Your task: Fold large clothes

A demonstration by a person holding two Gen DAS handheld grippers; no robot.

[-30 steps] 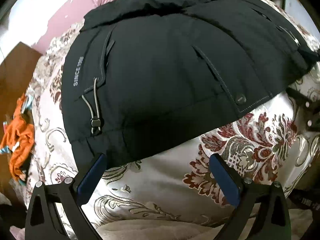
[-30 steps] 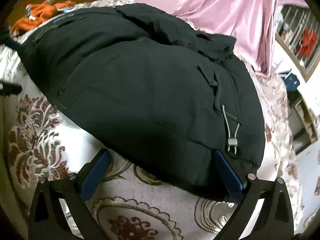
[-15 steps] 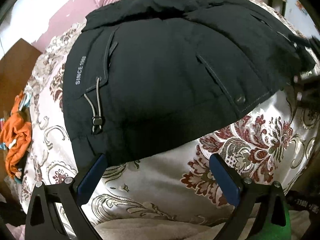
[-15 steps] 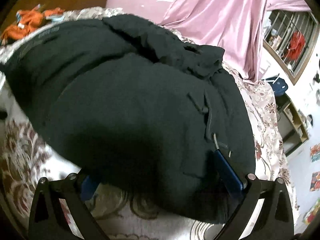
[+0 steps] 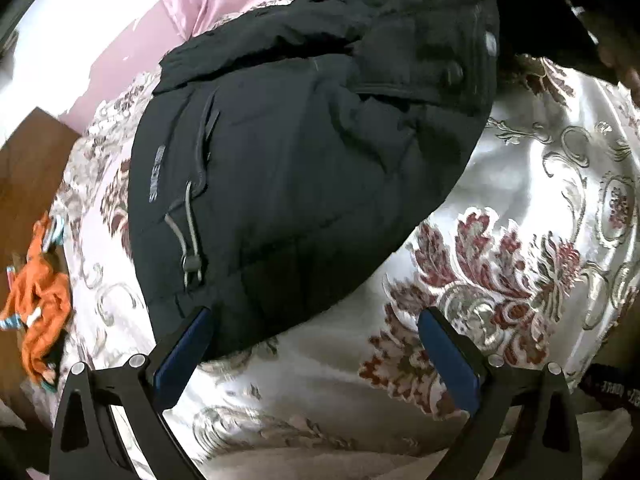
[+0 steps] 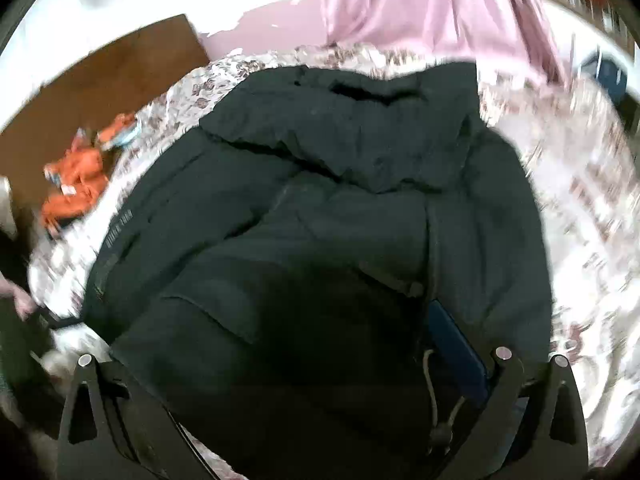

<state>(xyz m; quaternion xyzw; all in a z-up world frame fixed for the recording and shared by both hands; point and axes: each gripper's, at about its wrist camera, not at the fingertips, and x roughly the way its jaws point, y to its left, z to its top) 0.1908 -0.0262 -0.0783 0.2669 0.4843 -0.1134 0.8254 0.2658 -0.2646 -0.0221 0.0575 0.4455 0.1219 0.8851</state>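
A large black padded jacket (image 5: 304,168) lies on a floral bedspread (image 5: 520,208). In the left wrist view its right half is lifted and folded leftward over the body. My left gripper (image 5: 314,316) is open at the hem, with its left finger (image 5: 188,340) touching the hem corner near a grey drawcord toggle (image 5: 191,266). In the right wrist view the jacket (image 6: 320,220) fills the frame and drapes over my right gripper (image 6: 316,320). That gripper's jaws stand wide apart; only the right blue pad (image 6: 456,344) shows, and fabric hides the left one.
Orange clothing (image 5: 40,304) lies at the bed's left edge by a brown wooden board (image 6: 100,80). A pink curtain (image 6: 432,4) hangs beyond the bed's far end. Bare bedspread shows to the right of the jacket.
The right gripper has risen and swung left, carrying the jacket's right side up and over its body. The left gripper has stayed by the hem corner.
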